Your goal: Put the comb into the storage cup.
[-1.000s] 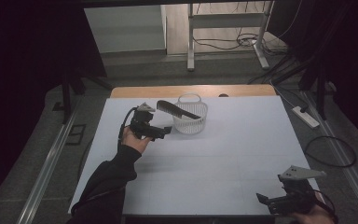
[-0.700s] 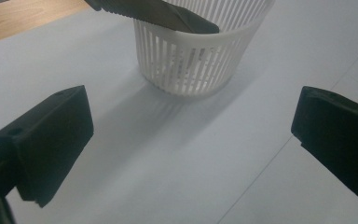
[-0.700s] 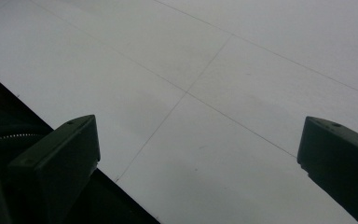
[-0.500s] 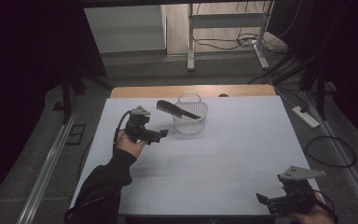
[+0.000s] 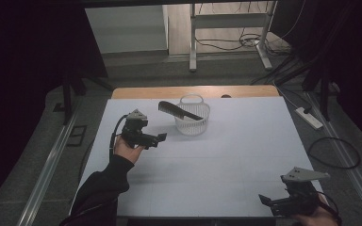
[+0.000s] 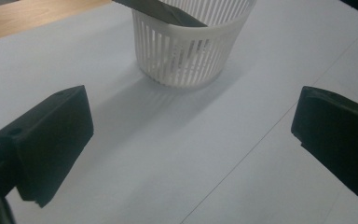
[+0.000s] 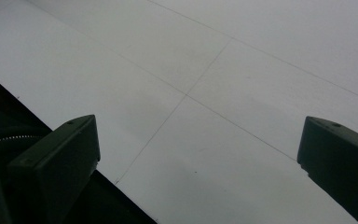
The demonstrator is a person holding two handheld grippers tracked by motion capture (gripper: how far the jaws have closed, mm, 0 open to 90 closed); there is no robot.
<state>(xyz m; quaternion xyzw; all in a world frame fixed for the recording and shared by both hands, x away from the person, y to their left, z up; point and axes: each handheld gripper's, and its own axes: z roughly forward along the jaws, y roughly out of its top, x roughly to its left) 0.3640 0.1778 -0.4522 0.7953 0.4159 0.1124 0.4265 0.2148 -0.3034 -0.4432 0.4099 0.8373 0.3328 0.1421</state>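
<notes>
While my left gripper (image 5: pixel 161 137) hovers left of centre in the high view, jaws apart and empty | basket (image 5: pixel 193 121) upper centre on the counter (image 5: pixel 226 155), near that gripper | comb (image 5: pixel 179 111) across its rim, sticking out upper left | right gripper (image 5: pixel 264 199) lower right, jaws apart, empty

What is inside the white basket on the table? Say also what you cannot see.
A dark comb rests slanted in the white basket, one end down inside, the other sticking out over the rim. The slatted wall hides the bottom, so whether anything else lies there cannot be told.
</notes>
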